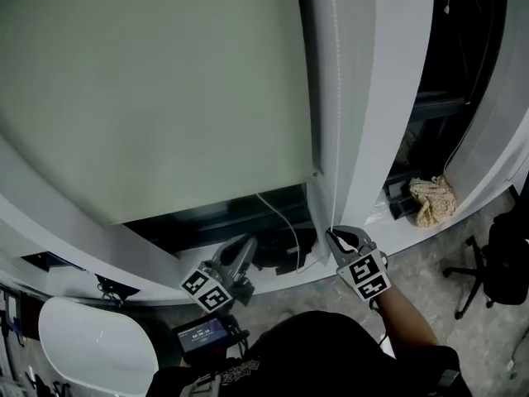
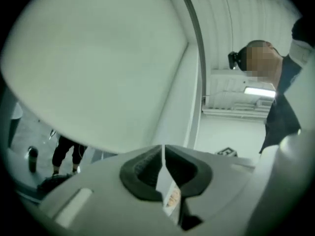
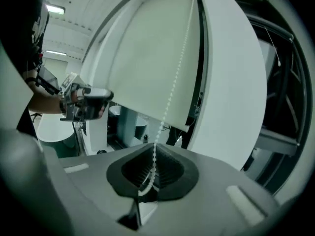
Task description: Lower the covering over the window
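Note:
A pale roller blind covers most of the window, its bottom bar hanging a little above the sill. The white bead chain runs down the white pillar to my right gripper, which is shut on it. In the right gripper view the bead chain drops from the blind and passes between the closed jaws of the right gripper. My left gripper is low, left of the chain, and points up toward the blind. The left gripper is shut with nothing between its jaws.
A slack white cord loop hangs below the blind's right end. A crumpled cloth lies on the sill to the right. A white chair stands at the lower left, an office chair at the right.

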Motion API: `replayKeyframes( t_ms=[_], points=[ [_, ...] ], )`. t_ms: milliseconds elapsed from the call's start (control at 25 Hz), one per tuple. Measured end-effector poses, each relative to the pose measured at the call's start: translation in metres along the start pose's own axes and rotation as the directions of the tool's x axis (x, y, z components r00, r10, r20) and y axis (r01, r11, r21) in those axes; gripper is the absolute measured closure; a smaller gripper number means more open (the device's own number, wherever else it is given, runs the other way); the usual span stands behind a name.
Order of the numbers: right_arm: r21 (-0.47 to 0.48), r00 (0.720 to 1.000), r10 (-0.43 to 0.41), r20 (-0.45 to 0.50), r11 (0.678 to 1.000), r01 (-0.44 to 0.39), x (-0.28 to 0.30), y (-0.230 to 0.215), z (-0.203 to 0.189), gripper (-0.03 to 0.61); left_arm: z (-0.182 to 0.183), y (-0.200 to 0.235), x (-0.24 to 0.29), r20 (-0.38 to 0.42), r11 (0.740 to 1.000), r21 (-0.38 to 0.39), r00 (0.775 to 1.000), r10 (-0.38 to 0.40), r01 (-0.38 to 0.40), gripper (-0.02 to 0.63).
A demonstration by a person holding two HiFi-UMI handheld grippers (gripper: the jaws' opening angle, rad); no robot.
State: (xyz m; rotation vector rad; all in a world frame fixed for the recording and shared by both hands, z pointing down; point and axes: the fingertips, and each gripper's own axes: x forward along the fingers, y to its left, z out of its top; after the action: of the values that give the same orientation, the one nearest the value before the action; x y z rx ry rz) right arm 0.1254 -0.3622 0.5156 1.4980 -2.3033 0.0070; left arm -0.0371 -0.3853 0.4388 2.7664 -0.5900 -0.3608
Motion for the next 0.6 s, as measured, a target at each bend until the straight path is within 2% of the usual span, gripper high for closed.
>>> replayKeyframes(
  t_ms=[40, 120, 200, 280, 360, 440, 520, 600],
  points=[
    [0.023, 1.000, 0.004, -0.019, 1.000, -0.004, 0.004, 0.003, -0.013, 0.561, 0.001, 0.000, 0.009, -0.006, 1.000, 0.002, 1.000, -0.004, 0.004, 0.603],
    [0.062, 0.998, 0.022, -0.059, 0.998, -0.018, 0.009, 0.010, -0.036, 0.561, -0.007, 0.002, 0.030, -0.044, 0.999, -0.047, 0.999, -0.018, 0.016, 0.606],
    [0.095, 0.992, 0.048, -0.116, 0.995, -0.037, 0.017, 0.017, -0.064, 0.561, -0.011, -0.011, 0.057, -0.066, 0.989, -0.111, 0.993, -0.103, 0.095, 0.604],
    [0.102, 0.975, 0.081, -0.207, 0.993, -0.061, 0.026, 0.030, -0.103, 0.561, -0.005, -0.035, 0.083, -0.054, 0.972, -0.131, 0.977, -0.204, 0.196, 0.570],
    [0.121, 0.948, 0.114, -0.296, 0.989, -0.082, 0.031, 0.045, -0.142, 0.561, 0.004, -0.064, 0.106, -0.023, 0.951, -0.117, 0.957, -0.290, 0.285, 0.556],
    [0.167, 0.936, 0.131, -0.326, 0.983, -0.079, 0.033, 0.053, -0.165, 0.561, 0.006, -0.093, 0.123, -0.012, 0.926, -0.094, 0.930, -0.368, 0.366, 0.544],
    [0.186, 0.939, 0.135, -0.316, 0.979, -0.079, 0.035, 0.055, -0.168, 0.561, 0.006, -0.115, 0.135, -0.024, 0.908, -0.040, 0.908, -0.418, 0.417, 0.537],
    [0.160, 0.938, 0.143, -0.317, 0.982, -0.096, 0.037, 0.058, -0.165, 0.561, 0.017, -0.124, 0.145, -0.016, 0.902, 0.028, 0.903, -0.430, 0.430, 0.537]
  ],
)
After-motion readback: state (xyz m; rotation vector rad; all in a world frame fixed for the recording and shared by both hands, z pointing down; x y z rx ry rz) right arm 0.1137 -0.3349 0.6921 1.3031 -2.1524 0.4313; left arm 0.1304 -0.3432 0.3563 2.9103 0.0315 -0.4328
